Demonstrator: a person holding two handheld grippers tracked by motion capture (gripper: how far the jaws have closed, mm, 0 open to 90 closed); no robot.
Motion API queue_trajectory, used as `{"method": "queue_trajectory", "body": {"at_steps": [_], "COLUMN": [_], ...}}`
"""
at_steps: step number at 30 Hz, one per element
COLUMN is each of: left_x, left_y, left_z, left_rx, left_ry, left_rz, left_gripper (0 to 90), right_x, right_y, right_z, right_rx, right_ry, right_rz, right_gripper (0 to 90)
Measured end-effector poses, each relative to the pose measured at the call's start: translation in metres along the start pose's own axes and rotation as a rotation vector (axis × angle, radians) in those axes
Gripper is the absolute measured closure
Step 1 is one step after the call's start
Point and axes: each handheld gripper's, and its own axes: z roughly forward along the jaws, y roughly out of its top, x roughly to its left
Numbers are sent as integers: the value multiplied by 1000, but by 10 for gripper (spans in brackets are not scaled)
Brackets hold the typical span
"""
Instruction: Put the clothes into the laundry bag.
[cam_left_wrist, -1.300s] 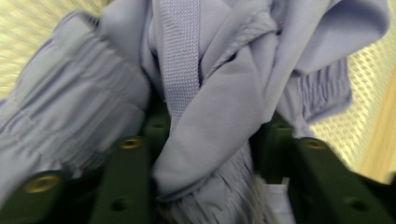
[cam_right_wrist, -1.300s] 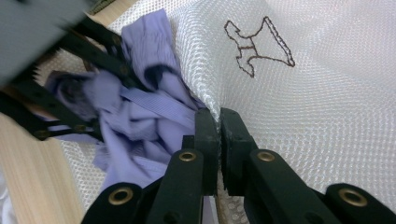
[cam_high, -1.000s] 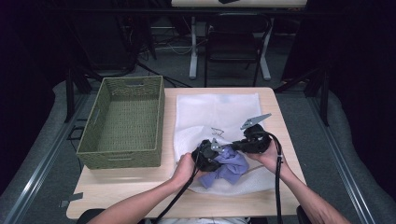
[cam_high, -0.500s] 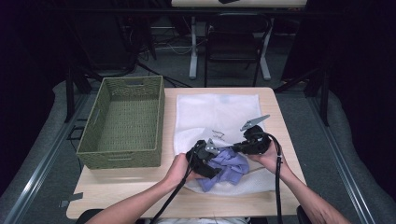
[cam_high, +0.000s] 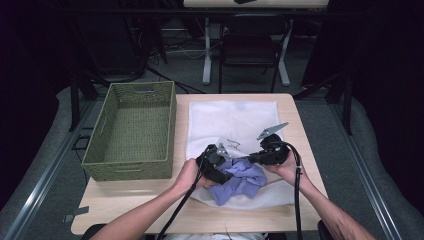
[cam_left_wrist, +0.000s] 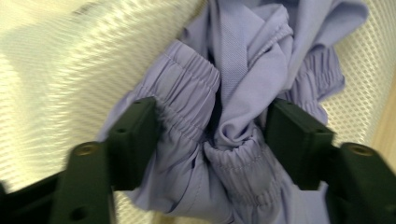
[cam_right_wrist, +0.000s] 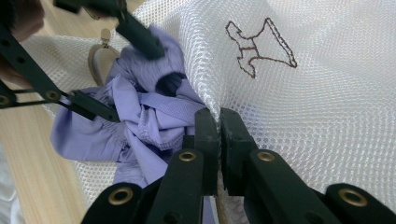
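Left hand-held gripper (cam_left_wrist: 212, 140) reopened, maybe astride garment (cam_left_wrist: 243, 70).

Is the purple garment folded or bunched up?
Bunched: the purple garment lies crumpled in twisted folds on the white mesh bag.

The shorts (cam_high: 240, 181) lie on the bag (cam_high: 232, 120), between the left tongs (cam_high: 216, 167) and the right tongs (cam_high: 260, 156). The basket (cam_high: 131, 131) sits left of both tongs, on the table (cam_high: 150, 210).

Left gripper (cam_left_wrist: 212, 140) jaws part-open, astride bunched lilac shorts (cam_left_wrist: 243, 93), elastic waistband between them; white mesh bag (cam_left_wrist: 70, 70) underneath.
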Motion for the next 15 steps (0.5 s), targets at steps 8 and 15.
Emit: {"method": "queue_trajectory", "body": {"at_steps": [8, 15], "left_x": [-1, -4], "left_y": [-2, 3], "left_z": [14, 12], "left_rx": [2, -38], "left_ry": [-39, -18], "left_rz": [3, 18], "left_gripper": [695, 759], "right_x": [2, 4], "right_y": [1, 3], "right_z": [1, -4], "right_rx": [0, -30], "right_ry": [7, 17], "right_rz": [-1, 1], "right_gripper": [875, 875]}}
